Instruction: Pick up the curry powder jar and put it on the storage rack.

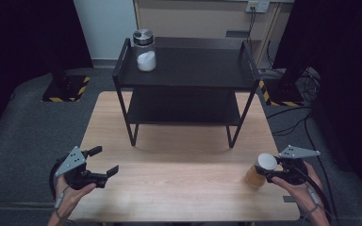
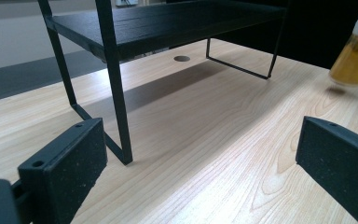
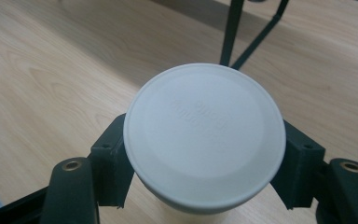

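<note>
A jar of amber liquid with a white lid [image 1: 261, 169] is at the table's front right, tilted, with my right gripper [image 1: 265, 173] shut on its sides. In the right gripper view the white lid [image 3: 204, 135] sits between the two jaws. The left gripper view shows that jar [image 2: 356, 53] far right, seemingly just above the wood. My left gripper [image 1: 105, 160] is open at the front left, and nothing lies between its jaws [image 2: 200, 172]. A black two-tier rack [image 1: 188, 70] stands at the back, and a glass jar of white powder [image 1: 144, 51] is on its top shelf at the left.
The wooden table [image 1: 179, 179] has bare wood in front of the rack. A small round hole [image 2: 182, 59] lies in the tabletop under the rack. Stand bases with yellow-black tape [image 1: 66, 89] and cables [image 1: 292, 122] lie on the grey floor at both sides.
</note>
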`<action>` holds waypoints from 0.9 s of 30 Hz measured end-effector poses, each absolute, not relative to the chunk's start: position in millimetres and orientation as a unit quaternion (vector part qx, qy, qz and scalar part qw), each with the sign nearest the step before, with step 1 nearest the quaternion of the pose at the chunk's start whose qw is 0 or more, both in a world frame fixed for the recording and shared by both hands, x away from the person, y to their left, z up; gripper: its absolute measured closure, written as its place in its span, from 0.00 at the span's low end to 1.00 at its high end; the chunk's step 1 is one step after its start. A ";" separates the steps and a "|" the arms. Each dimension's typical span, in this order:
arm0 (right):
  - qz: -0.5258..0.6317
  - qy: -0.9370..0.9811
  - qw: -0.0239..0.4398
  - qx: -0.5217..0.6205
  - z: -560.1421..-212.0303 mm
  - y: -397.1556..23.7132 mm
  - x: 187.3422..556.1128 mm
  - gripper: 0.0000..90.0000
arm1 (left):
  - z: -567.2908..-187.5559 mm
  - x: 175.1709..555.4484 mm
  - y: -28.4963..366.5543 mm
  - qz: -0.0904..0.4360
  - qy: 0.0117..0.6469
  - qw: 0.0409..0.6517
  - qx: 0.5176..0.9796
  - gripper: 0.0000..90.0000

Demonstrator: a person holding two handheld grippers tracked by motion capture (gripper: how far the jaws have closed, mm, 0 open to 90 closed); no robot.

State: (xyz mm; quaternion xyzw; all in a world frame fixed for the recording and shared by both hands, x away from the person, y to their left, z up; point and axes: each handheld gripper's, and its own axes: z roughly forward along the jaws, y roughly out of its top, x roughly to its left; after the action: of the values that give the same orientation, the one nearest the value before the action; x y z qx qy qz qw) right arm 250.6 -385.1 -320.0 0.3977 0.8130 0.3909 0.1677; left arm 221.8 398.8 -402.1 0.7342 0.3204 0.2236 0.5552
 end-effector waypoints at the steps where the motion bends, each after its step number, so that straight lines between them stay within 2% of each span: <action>1: 0.393 0.814 0.164 0.395 -316.4 -385.0 251.8 0.38 | -401.6 221.5 399.1 0.223 0.320 0.555 0.735 0.01; 11: 0.375 0.844 0.160 0.349 -279.6 -369.3 262.3 0.38 | -403.0 222.6 402.6 0.220 0.323 0.562 0.729 0.01; 27: 0.424 0.840 0.150 0.305 -213.1 -370.8 276.0 0.38 | -403.4 221.8 401.7 0.218 0.323 0.563 0.729 0.01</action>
State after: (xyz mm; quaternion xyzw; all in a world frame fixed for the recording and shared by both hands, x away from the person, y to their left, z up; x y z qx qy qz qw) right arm 276.0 -370.8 -213.1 0.3045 0.8399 0.4235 0.1498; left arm 221.8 401.7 -403.4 0.7286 0.3226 0.2183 0.5634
